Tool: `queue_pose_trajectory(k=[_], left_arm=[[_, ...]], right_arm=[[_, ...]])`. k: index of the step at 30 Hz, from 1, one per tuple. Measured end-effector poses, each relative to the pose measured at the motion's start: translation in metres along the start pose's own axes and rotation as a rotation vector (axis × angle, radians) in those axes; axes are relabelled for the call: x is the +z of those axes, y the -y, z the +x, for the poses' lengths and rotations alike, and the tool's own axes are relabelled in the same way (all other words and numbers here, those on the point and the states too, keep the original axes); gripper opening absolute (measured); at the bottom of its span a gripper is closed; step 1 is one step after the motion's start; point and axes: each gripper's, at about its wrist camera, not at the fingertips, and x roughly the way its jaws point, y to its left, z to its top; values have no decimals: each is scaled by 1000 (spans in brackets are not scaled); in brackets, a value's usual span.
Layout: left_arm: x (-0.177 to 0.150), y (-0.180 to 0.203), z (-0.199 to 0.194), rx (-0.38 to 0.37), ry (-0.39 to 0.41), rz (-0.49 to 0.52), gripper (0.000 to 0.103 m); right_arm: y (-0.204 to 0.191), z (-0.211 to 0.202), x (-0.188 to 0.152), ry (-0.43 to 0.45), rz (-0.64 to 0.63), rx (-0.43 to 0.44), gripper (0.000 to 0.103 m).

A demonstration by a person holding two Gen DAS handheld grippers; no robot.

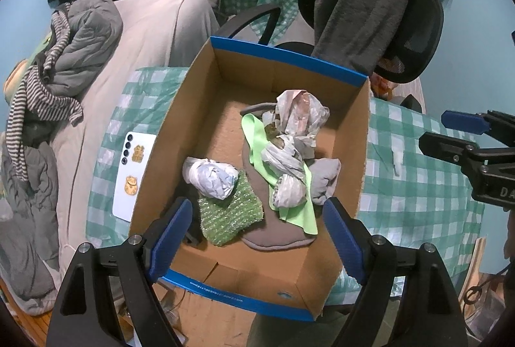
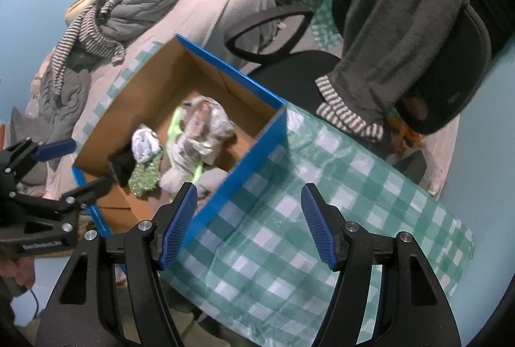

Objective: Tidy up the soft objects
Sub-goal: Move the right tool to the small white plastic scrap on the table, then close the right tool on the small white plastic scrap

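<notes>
Several soft objects [image 1: 283, 154] lie heaped in the cardboard box [image 1: 360, 134], toward three o'clock, gathered for tidiness. Left claw [image 1: 257, 237] hangs spread wide and empty above; right claw [image 2: 248, 224], half-spread, grips nothing over the surface [image 2: 338, 202].

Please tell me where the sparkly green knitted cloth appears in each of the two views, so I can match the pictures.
Left wrist view: the sparkly green knitted cloth lies low in the middle, on the floor of the blue-rimmed cardboard box, under a crumpled white bundle.
Right wrist view: it is left of the middle, at the box's near corner.
Shared landmark: the blue rim of the box.
</notes>
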Motion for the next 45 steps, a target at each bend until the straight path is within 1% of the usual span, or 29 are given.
queue_pose_trajectory(k=[6,8,16,22,27,32,36,42,43,45], left_arm=[[-2,8,3,-7,-6,13,85],[-3,11,4,-8,-10,16,85],[-4,27,12,-13,-24,33,85],[-4,38,19,-21,-40,48,85],[-1,46,23,-19,-45,67,85],[3,48,26,-23,-52,67,85],[6,48,29,-19,-61,65,85],[9,45,30,-14,-60,59,85],[9,45,29,-12,-55,57,85],[10,43,27,-7,-41,52,85]], right_arm=[[28,11,-14,-39,69,-13,67],[38,16,-20,-48,90,-31,67],[87,51,-41,-108,215,-58,67],[105,80,-54,-141,258,-68,67],[115,102,-64,-167,292,-78,67],[119,113,-64,-150,312,-92,67],[119,121,-59,-138,300,-113,67],[113,136,-56,-164,279,-146,66],[111,138,-56,-169,273,-155,64],[109,140,-56,-172,270,-155,46]])
